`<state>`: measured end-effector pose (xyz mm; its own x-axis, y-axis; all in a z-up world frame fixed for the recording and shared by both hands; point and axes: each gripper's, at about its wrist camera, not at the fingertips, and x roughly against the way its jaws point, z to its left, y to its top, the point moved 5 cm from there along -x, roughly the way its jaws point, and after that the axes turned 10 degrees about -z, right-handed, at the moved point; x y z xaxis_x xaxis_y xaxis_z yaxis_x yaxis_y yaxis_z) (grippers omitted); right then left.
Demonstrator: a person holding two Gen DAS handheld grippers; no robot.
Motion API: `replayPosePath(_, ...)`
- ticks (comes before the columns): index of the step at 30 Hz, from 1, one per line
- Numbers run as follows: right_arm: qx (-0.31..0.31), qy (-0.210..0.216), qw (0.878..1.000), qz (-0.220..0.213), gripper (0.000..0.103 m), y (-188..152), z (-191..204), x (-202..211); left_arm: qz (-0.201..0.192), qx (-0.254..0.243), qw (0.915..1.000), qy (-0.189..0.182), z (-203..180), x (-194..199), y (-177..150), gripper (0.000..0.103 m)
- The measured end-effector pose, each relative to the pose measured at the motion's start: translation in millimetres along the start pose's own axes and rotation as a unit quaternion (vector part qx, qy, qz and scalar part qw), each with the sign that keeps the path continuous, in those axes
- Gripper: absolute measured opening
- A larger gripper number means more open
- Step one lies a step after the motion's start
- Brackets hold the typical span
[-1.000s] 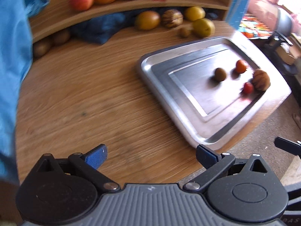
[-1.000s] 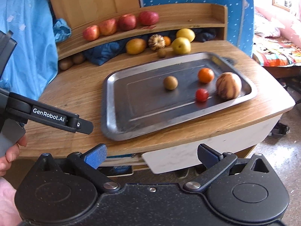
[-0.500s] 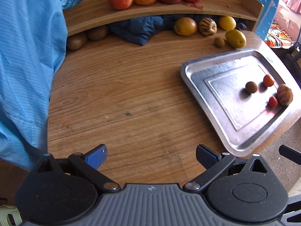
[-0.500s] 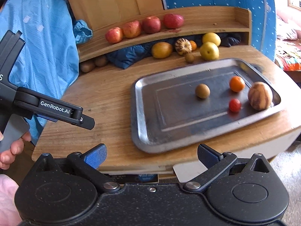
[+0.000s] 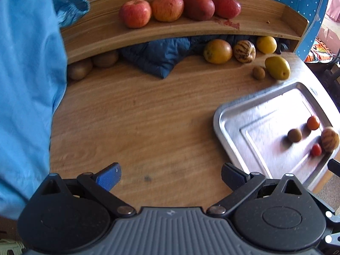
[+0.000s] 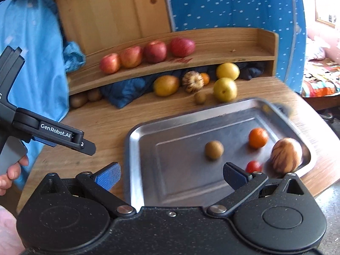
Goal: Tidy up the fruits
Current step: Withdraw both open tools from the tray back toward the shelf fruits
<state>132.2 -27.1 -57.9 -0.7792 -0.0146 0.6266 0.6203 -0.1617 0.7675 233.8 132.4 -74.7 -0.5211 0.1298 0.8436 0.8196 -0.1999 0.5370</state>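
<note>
Right wrist view: my right gripper (image 6: 171,173) and left gripper (image 5: 170,173), jaws apart, empty. Four apples (image 6: 131,56) shelved; four fruits on tray (image 6: 136,138); others loose on worktop (image 5: 148,116). Mostly unsorted.

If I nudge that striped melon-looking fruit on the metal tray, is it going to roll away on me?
Probably. The striped fruit is egg-shaped and sits loose on the smooth tray, so it would likely wobble off along a curve. It lies close to the raised rim, which should stop it. A small red tomato beside it may get knocked.
</note>
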Motion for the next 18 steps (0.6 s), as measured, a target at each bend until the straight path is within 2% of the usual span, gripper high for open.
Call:
replayPosePath(8,-0.017,-0.041,0.999,-0.011,0.102,12.8,-24.4,-21.7,-0.012,-0.018,0.9994,-0.026,-15.5,-32.0,43.9,0.102)
replayPosePath(18,0.000,-0.043,0.999,0.002,0.102,30.8,-22.8,-67.0,-0.038,-0.053,0.9954,-0.070,-34.8,-74.7,97.0,0.102)
